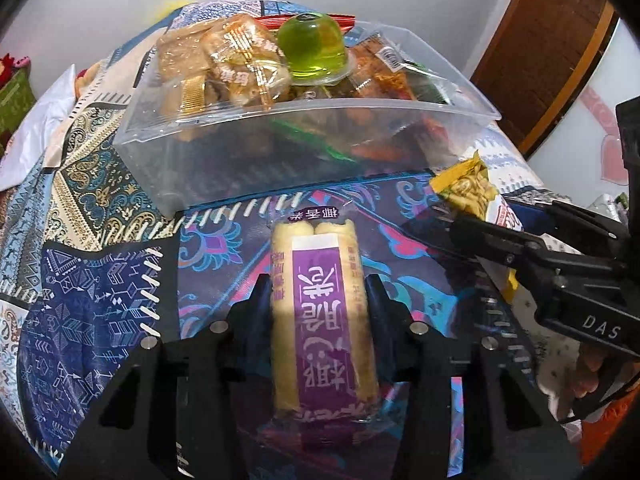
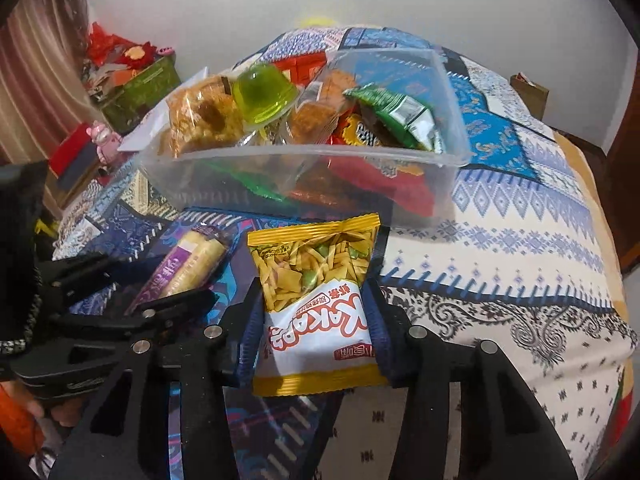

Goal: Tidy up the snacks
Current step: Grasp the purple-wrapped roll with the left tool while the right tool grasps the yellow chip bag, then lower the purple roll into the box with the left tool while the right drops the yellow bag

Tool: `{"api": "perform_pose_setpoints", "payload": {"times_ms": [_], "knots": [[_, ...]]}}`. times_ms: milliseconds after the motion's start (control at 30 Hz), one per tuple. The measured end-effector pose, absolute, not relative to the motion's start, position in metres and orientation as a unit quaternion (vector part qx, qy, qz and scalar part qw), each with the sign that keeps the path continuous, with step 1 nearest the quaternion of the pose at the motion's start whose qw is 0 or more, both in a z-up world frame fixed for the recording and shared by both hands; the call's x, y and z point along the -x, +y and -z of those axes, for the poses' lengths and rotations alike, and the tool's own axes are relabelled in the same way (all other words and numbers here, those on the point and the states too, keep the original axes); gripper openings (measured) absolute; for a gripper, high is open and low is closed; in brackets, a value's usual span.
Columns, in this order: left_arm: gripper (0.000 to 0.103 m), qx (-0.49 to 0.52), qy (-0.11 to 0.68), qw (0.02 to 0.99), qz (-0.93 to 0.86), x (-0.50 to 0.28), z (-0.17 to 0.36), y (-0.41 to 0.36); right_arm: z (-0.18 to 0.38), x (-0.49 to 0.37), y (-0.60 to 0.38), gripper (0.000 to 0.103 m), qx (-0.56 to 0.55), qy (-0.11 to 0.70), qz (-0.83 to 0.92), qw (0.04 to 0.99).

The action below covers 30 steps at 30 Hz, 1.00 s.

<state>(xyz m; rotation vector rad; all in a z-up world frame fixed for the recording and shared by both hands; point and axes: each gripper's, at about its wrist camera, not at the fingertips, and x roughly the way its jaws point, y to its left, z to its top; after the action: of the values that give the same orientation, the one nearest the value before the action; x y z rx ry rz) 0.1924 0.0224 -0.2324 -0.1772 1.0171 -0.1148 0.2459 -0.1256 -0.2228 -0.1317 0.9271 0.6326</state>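
Note:
My left gripper point(image 1: 318, 292) is shut on a purple-banded pack of yellow wafer rolls point(image 1: 322, 304), held above the patterned cloth in front of the clear plastic box point(image 1: 256, 152). My right gripper point(image 2: 316, 292) is shut on a yellow and white snack bag point(image 2: 316, 308), also held in front of the box point(image 2: 452, 128). The box is heaped with snacks, with a green jelly cup point(image 1: 314, 48) on top; it also shows in the right wrist view point(image 2: 262, 94). Each gripper shows in the other's view: the right one with its bag point(image 1: 472, 192), the left one with the wafer pack point(image 2: 188, 264).
The box stands on a table under a patterned cloth point(image 2: 520, 240). A green box point(image 2: 140, 88) and red items point(image 2: 76, 156) lie off the table's left. A brown door point(image 1: 536, 56) is at the right, a small brown box point(image 2: 528, 88) at the far right.

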Motion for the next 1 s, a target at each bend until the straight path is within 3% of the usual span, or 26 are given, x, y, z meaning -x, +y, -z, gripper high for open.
{"api": "perform_pose_setpoints", "payload": {"times_ms": [400, 733, 1000], "knots": [[0.045, 0.086, 0.416, 0.904, 0.049, -0.173, 0.171, 0.029, 0.179, -0.242, -0.133, 0.044, 0.040, 0.384, -0.301, 0.872], [0.045, 0.096, 0.343, 0.934, 0.030, -0.204, 0.112, 0.043, 0.144, -0.263, -0.130, 0.044, 0.014, 0.336, -0.296, 0.894], [0.045, 0.098, 0.323, 0.941, 0.012, -0.242, 0.100, 0.053, 0.131, -0.293, -0.115, 0.044, 0.005, 0.319, -0.290, 0.902]]}}
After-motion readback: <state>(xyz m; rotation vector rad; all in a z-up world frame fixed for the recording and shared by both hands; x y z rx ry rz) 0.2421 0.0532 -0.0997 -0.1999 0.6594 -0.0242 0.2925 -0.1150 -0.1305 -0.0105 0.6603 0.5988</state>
